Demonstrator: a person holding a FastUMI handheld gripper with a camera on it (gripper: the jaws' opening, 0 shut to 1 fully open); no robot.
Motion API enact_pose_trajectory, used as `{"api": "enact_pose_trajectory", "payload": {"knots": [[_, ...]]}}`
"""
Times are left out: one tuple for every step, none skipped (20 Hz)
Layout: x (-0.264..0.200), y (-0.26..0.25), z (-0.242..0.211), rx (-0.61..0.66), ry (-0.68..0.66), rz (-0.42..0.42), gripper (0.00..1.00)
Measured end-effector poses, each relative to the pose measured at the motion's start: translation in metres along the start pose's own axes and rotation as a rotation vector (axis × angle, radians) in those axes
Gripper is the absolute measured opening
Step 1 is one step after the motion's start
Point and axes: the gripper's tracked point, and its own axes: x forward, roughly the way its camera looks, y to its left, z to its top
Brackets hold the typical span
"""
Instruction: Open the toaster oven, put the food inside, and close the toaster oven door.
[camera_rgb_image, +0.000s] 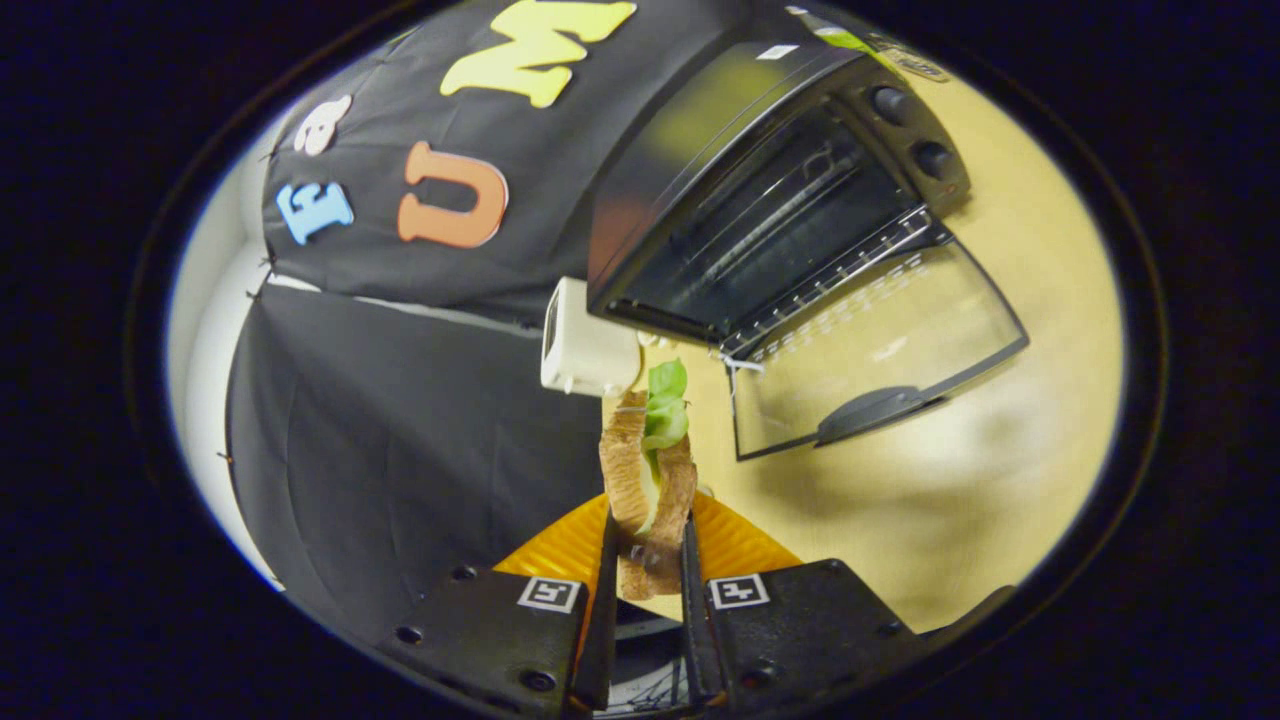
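Note:
My gripper (647, 545) is shut on a sandwich (650, 470) of brown bread with green lettuce sticking out; both fingers press its sides and it hangs above the table. Beyond it stands the black toaster oven (740, 170), tilted in my view. Its glass door (880, 350) lies folded down and open, handle toward me. The wire rack (790, 215) shows inside the dark cavity. Two knobs (910, 130) sit on the oven's panel.
An orange ribbed plate (735, 545) lies just under the fingers on the light wooden table (1020, 440). A small white box-shaped device (585, 345) stands next to the oven's near corner. Black cloth walls close the booth behind.

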Motion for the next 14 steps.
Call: {"api": "enact_pose_trajectory", "payload": {"knots": [[0.001, -0.007, 0.006, 0.021, -0.045, 0.003, 0.33], [0.003, -0.013, 0.013, 0.042, -0.080, 0.008, 0.33], [0.008, -0.018, 0.022, 0.062, -0.119, 0.018, 0.33], [0.013, -0.024, 0.033, 0.080, -0.161, 0.026, 0.33], [0.019, -0.030, 0.044, 0.096, -0.203, 0.032, 0.33], [0.026, -0.038, 0.055, 0.105, -0.238, 0.034, 0.33], [0.030, -0.047, 0.069, 0.120, -0.262, 0.029, 0.33], [0.037, -0.053, 0.082, 0.134, -0.280, 0.030, 0.33], [0.043, -0.052, 0.094, 0.150, -0.312, 0.039, 0.33], [0.050, -0.056, 0.105, 0.168, -0.341, 0.046, 0.33], [0.053, -0.060, 0.111, 0.190, -0.370, 0.051, 0.33], [0.057, -0.063, 0.122, 0.226, -0.405, 0.069, 0.33], [0.060, -0.064, 0.131, 0.273, -0.442, 0.091, 0.33], [0.063, -0.067, 0.144, 0.310, -0.493, 0.097, 0.33]]}}
